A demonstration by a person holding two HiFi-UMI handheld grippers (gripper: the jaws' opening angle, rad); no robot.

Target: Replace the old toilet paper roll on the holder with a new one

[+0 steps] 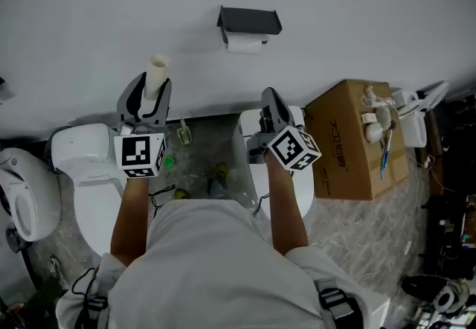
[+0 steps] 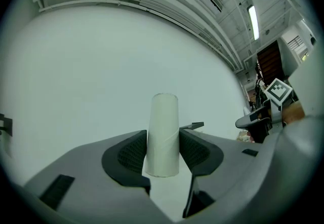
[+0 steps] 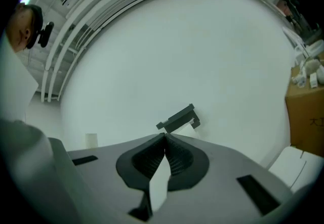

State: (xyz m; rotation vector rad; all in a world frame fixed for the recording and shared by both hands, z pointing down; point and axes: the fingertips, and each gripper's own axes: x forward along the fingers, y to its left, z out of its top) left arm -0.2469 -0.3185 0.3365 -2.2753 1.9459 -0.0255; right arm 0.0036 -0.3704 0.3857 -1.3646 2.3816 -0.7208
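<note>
High on the white wall hangs a black holder (image 1: 250, 20) with a white paper roll (image 1: 246, 42) under its cover. My left gripper (image 1: 152, 94) is shut on an empty cardboard tube (image 1: 157, 74), held upright, left of and below the holder. In the left gripper view the tube (image 2: 163, 134) stands between both pads, and the left gripper (image 2: 162, 143) faces the wall. My right gripper (image 1: 269, 101) is shut just below the holder. In the right gripper view the right gripper (image 3: 165, 139) has its tips touching, with holder (image 3: 177, 118) and roll (image 3: 188, 131) beyond. I cannot tell whether the pale sliver between the jaw bases is a thing.
A white toilet (image 1: 83, 158) stands below my left arm, and another white toilet (image 1: 250, 129) sits under my right arm. Small bottles (image 1: 220, 171) lie on the floor between them. A cardboard box (image 1: 349, 143) with white fittings on top stands at the right.
</note>
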